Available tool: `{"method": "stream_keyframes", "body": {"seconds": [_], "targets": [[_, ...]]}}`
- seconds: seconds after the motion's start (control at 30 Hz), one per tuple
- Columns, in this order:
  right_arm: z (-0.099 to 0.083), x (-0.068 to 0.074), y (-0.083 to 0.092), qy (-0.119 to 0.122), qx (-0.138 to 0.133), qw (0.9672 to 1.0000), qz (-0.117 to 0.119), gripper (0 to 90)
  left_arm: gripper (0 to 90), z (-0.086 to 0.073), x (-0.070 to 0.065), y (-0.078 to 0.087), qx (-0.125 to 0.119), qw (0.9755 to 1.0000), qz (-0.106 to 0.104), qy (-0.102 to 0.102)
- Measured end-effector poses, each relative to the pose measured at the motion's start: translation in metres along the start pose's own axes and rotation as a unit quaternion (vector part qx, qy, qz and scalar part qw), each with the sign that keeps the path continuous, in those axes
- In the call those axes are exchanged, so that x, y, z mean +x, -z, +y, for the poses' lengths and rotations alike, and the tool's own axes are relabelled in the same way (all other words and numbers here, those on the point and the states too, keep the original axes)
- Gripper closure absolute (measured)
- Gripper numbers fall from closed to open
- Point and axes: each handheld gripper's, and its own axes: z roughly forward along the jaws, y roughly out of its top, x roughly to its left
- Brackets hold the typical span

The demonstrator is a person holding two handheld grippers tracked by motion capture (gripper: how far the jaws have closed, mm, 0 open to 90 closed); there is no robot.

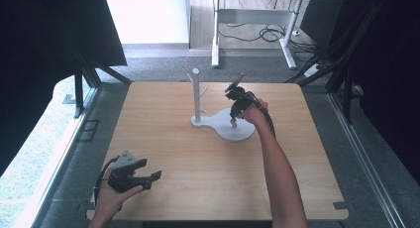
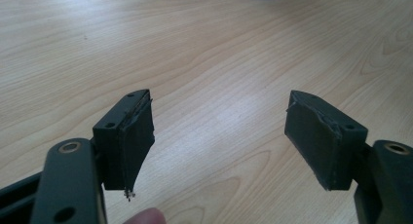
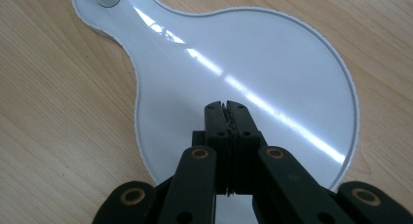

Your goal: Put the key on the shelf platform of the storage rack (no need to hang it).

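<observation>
Closest to the camera in the high view is the left gripper (image 1: 132, 173), held in a hand at the near edge of the wooden counter (image 1: 188, 153), well away from the white stand (image 1: 218, 121). Its jaws are wide open, with nothing between them. In the left gripper view the two black jaws stand far apart over bare wood, and a fingertip (image 2: 146, 216) peeks in at the bottom edge.

Farther back, the white stand sits near the middle of the counter. It has a flat base (image 3: 253, 68) shaped like a pear and a thin post (image 1: 196, 94) with small side pegs. The post stands up straight on the narrow end of the base.

Right over the wide, round end of the base is the right gripper (image 1: 234, 120). It points down at the base. Its jaws are pressed tight together with nothing held in them. In the right gripper view the closed tips (image 3: 227, 109) hang above the shiny white base, and whether they touch it cannot be told.
</observation>
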Motion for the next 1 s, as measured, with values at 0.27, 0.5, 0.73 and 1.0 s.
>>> {"method": "stream_keyframes", "body": {"seconds": [0.27,0.5,0.73,1.0], "targets": [[-0.002,-0.004,-0.012,-0.007,0.004,0.9999,-0.010,89.6,26.4,0.000,-0.001,-0.001,0.002,1.0000,-0.001,0.000],[-0.002,-0.006,-0.027,-0.015,-0.003,0.9997,-0.018,89.1,26.4,0.000,-0.002,-0.005,0.006,1.0000,-0.003,-0.003],[0.000,-0.006,-0.033,-0.013,-0.009,0.9997,-0.019,88.9,26.4,-0.001,-0.001,-0.005,0.008,1.0000,-0.001,-0.001],[-0.001,-0.003,-0.030,-0.012,-0.016,0.9996,-0.019,78.1,26.4,-0.001,-0.001,-0.005,0.007,1.0000,-0.001,-0.003]]}}
